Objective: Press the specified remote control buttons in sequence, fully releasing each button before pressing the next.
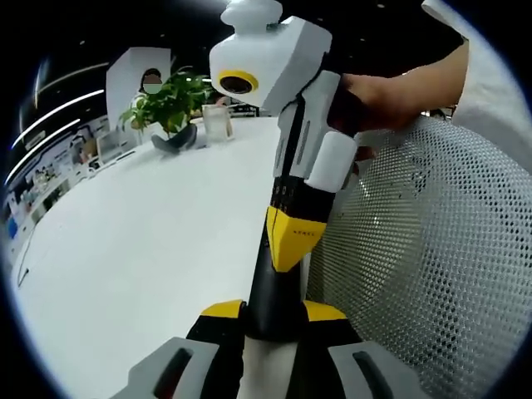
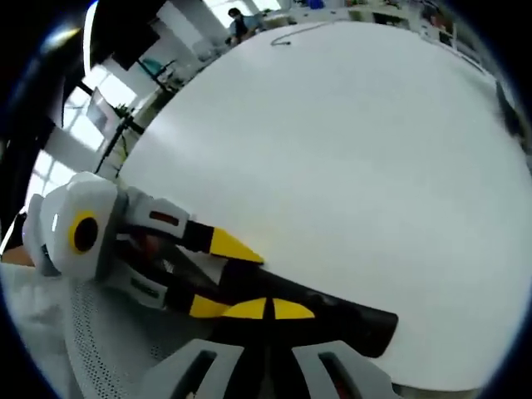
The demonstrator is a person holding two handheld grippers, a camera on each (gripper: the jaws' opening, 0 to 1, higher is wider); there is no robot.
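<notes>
A slim black remote control is clamped between my left gripper's yellow-tipped jaws, just above the white table. My right gripper comes down from above, held by a hand, its yellow tips shut together and lying against the remote's far end. In the right gripper view, my right gripper has its tips closed together over the remote, which runs off to the right. There the left gripper grips the remote from the left. No buttons can be made out.
The white table stretches away to the left. A potted plant, a dark curved object and a small clear stand sit at its far end. A white mesh chair back stands close on the right.
</notes>
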